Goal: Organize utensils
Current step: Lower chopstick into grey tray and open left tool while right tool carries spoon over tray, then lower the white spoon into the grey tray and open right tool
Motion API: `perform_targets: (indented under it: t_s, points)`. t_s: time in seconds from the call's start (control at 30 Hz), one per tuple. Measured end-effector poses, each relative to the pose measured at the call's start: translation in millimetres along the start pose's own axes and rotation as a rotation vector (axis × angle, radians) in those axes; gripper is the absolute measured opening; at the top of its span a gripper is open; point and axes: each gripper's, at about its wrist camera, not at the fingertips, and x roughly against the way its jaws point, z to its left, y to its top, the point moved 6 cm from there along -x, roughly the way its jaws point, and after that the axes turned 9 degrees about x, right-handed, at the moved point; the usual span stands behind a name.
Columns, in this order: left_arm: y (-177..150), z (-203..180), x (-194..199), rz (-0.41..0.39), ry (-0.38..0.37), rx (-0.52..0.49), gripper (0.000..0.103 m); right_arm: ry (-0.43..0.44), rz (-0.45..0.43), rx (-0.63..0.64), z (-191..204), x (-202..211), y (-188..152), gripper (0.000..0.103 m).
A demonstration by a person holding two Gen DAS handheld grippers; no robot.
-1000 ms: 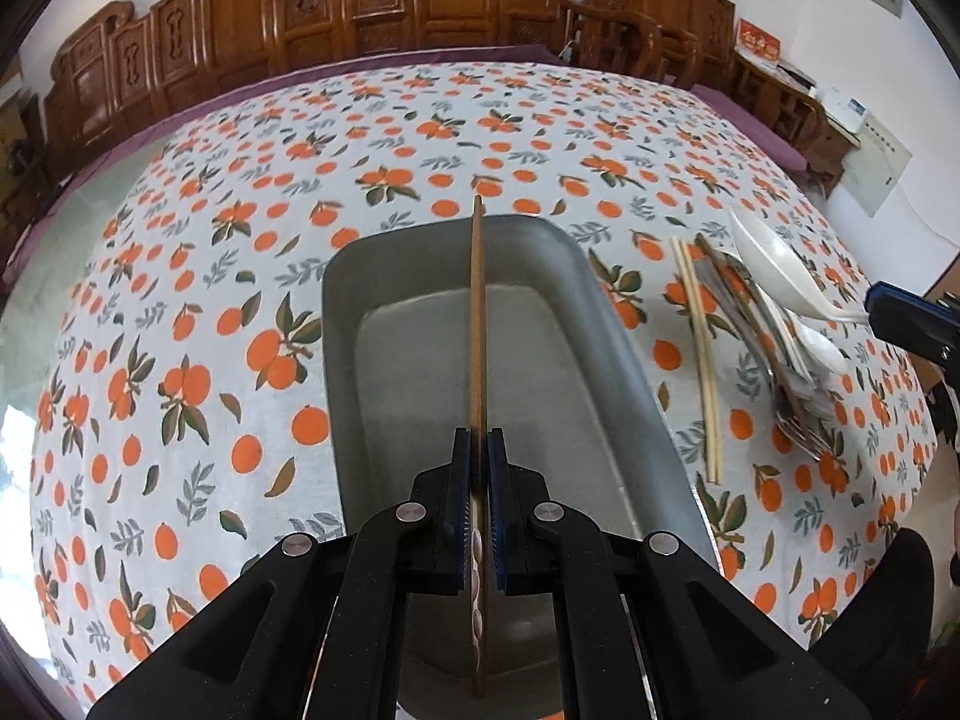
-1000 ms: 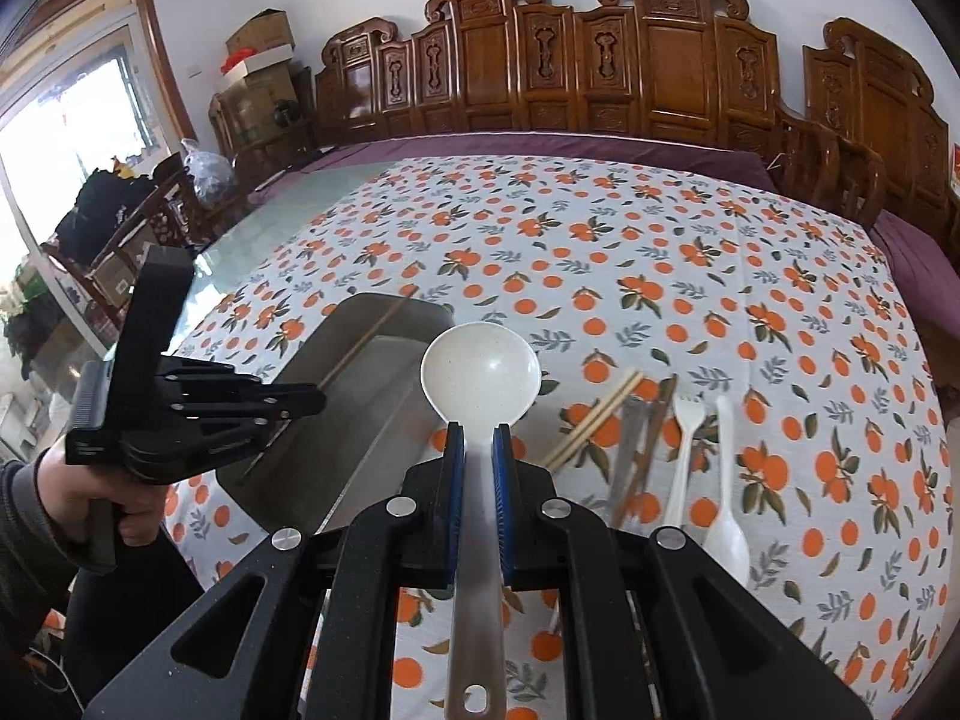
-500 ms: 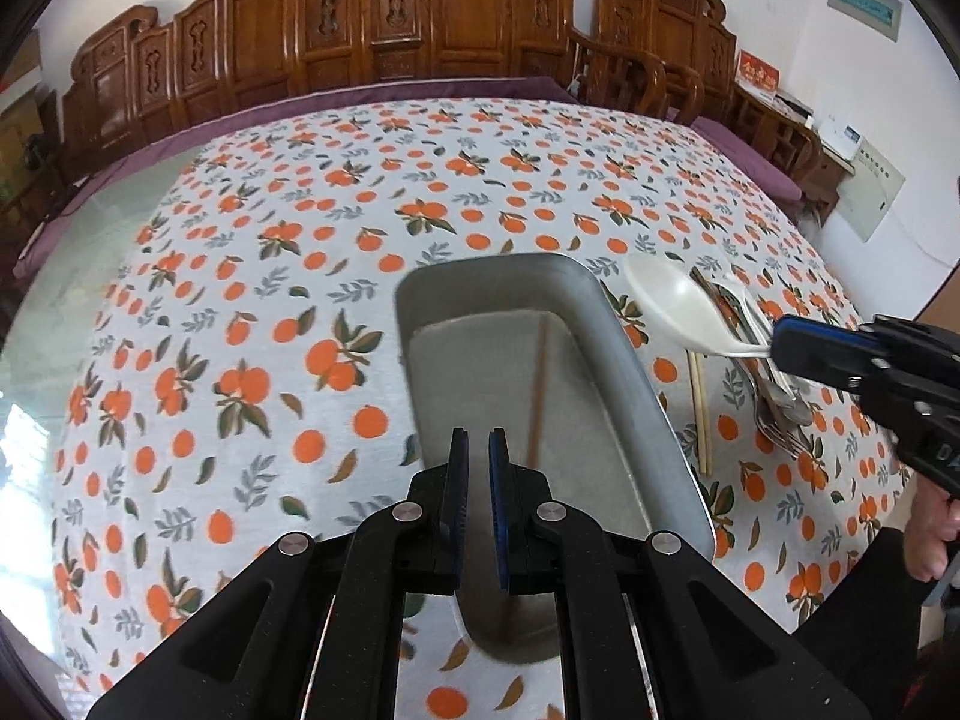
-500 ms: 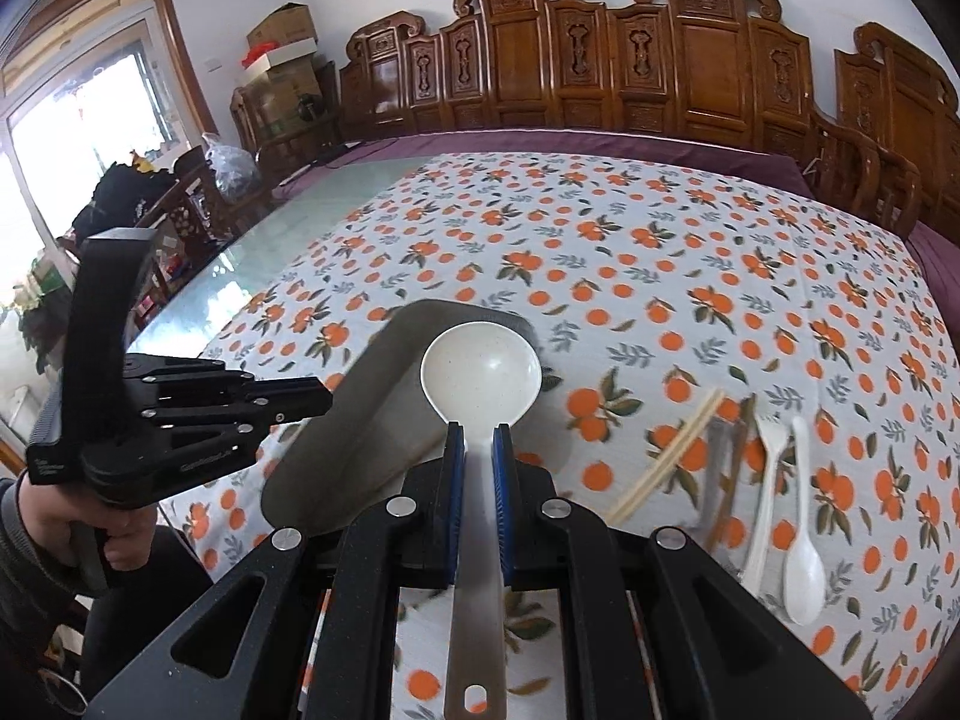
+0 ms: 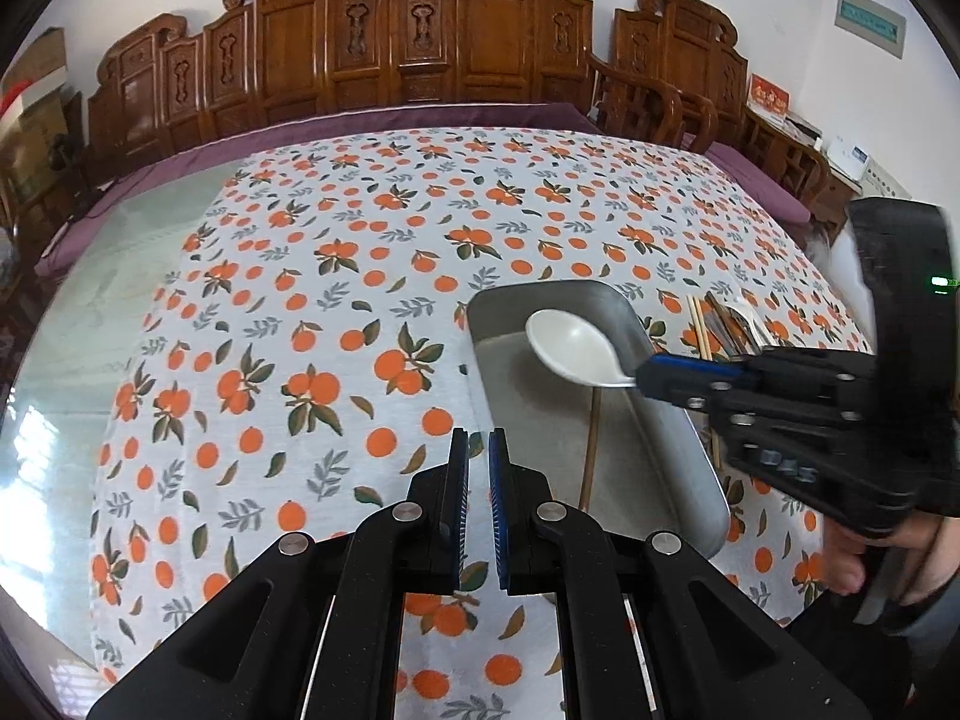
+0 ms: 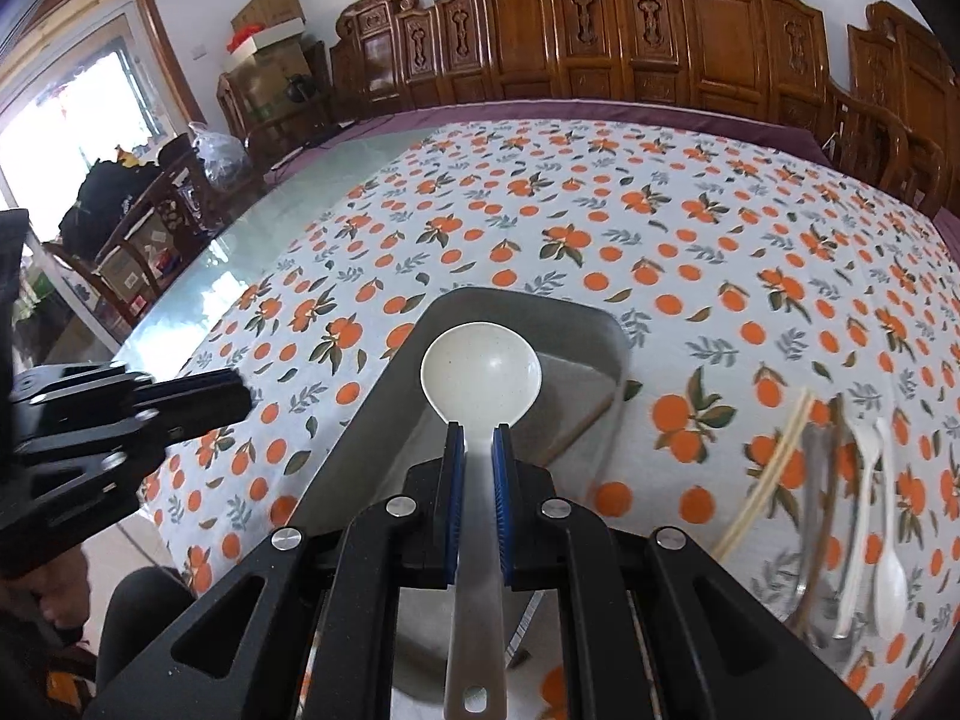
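Observation:
My right gripper (image 6: 478, 441) is shut on the handle of a large white ladle spoon (image 6: 480, 372) and holds its bowl above the grey metal tray (image 6: 516, 309). From the left wrist view the spoon (image 5: 576, 348) hangs over the tray (image 5: 678, 468), where a brown chopstick (image 5: 591, 450) lies. My left gripper (image 5: 478, 450) is empty, its jaws a narrow gap apart, over the tablecloth left of the tray. It also shows at the left in the right wrist view (image 6: 198, 402).
Right of the tray lie pale chopsticks (image 6: 768, 474), a white fork and small spoon (image 6: 882, 516) and metal utensils (image 6: 816, 480). The orange-print tablecloth (image 5: 360, 276) covers a glass table. Carved wooden chairs (image 5: 420, 48) line the far side.
My left gripper let go of the brown chopstick into the tray and moved back to the left. My right gripper carried the white spoon leftwards to above the tray.

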Motion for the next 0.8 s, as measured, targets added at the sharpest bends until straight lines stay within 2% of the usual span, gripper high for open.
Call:
perform_targets:
  t_s: [0.27, 0.5, 0.73, 0.8]
  points:
    - [-3, 5, 5, -0.005, 0.007, 0.0, 0.006, -0.014, 0.046, -0.002, 7, -31, -2, 0.011]
    - [-4, 5, 5, -0.006, 0.007, 0.001, 0.006, 0.015, 0.055, -0.003, 13, -36, -9, 0.012]
    - [-1, -10, 10, -0.018, -0.012, -0.01, 0.006, 0.033, -0.016, -0.026, -4, 2, -11, 0.012]
    - [-1, -17, 11, -0.022, -0.023, -0.016, 0.012, 0.023, -0.038, -0.035, -15, 18, -14, 0.012]
